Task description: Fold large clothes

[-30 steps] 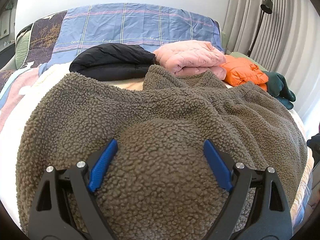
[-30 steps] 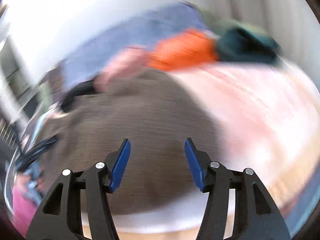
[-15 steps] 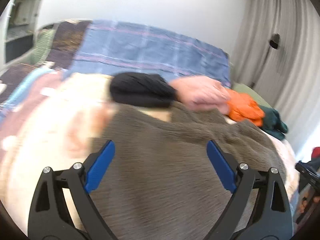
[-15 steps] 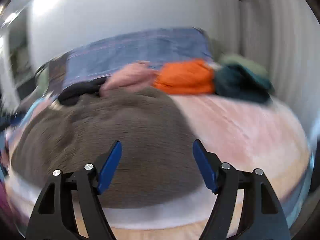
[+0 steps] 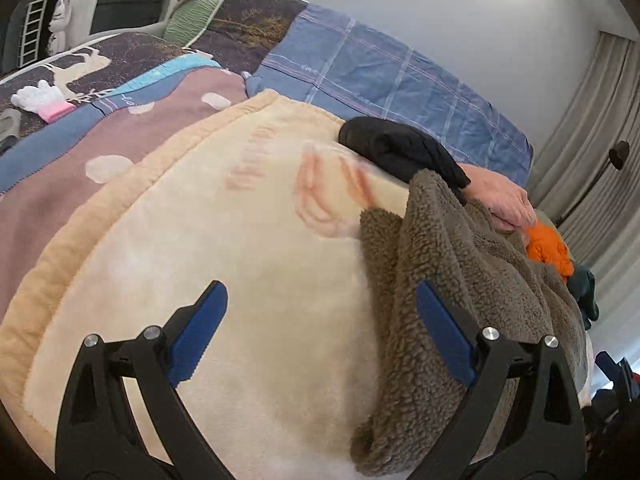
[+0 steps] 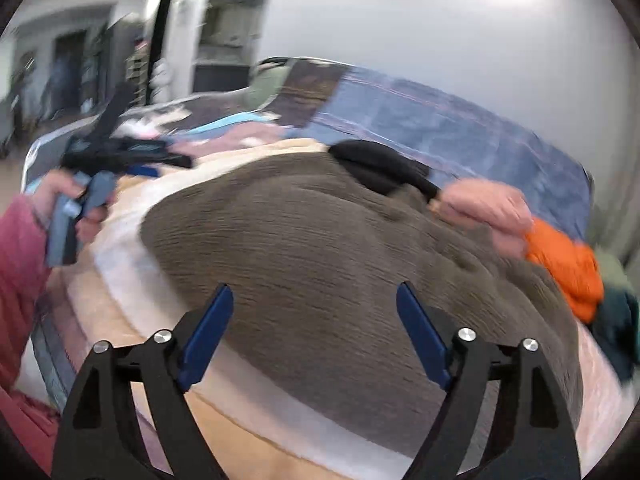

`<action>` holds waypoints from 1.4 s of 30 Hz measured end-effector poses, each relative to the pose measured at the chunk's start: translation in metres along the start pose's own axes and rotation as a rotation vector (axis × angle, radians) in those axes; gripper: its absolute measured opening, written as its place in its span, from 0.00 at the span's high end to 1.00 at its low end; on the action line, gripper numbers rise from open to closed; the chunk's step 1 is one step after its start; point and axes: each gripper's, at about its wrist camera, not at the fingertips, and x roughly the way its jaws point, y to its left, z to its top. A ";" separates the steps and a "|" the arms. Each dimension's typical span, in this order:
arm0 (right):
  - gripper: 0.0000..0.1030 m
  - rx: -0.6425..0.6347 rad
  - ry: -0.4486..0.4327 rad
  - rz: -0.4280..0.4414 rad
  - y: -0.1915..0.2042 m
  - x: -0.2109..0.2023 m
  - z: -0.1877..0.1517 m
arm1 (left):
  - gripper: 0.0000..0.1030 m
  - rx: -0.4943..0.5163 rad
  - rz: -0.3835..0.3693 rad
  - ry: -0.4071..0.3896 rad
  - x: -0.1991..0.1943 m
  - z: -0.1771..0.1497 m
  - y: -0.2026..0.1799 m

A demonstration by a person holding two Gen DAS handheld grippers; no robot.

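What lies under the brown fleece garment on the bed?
The brown fleece garment lies on a cream blanket, which shows on its left and near side. Its far edge overlaps the black jacket and the pink jacket. What lies beneath its middle is covered.

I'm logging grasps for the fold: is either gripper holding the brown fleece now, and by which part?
Neither holds it. The left gripper is open over the cream blanket, beside the fleece. The right gripper hangs above the fleece, jaws opening, empty.

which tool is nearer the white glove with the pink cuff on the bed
Left. The left tool is over the cream blanket on the white glove's side. The right tool, opening and empty, faces the brown fleece, further away.
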 end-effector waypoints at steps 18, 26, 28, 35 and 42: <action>0.18 -0.301 0.133 0.038 0.110 0.087 0.022 | 0.04 -0.149 -0.252 0.108 0.049 -0.031 0.031; 0.18 -0.365 0.126 -0.034 0.122 0.110 0.025 | 0.03 -0.229 -0.351 0.092 0.048 -0.032 0.049; 0.18 -0.409 0.108 -0.067 0.131 0.115 0.025 | 0.03 -0.239 -0.364 0.087 0.047 -0.032 0.051; 0.19 -0.566 0.056 -0.167 0.162 0.139 0.027 | 0.05 -0.258 -0.398 0.066 0.043 -0.033 0.055; 0.46 -0.532 0.042 -0.083 0.146 0.129 0.028 | 0.12 -0.167 -0.510 0.109 0.028 0.003 0.031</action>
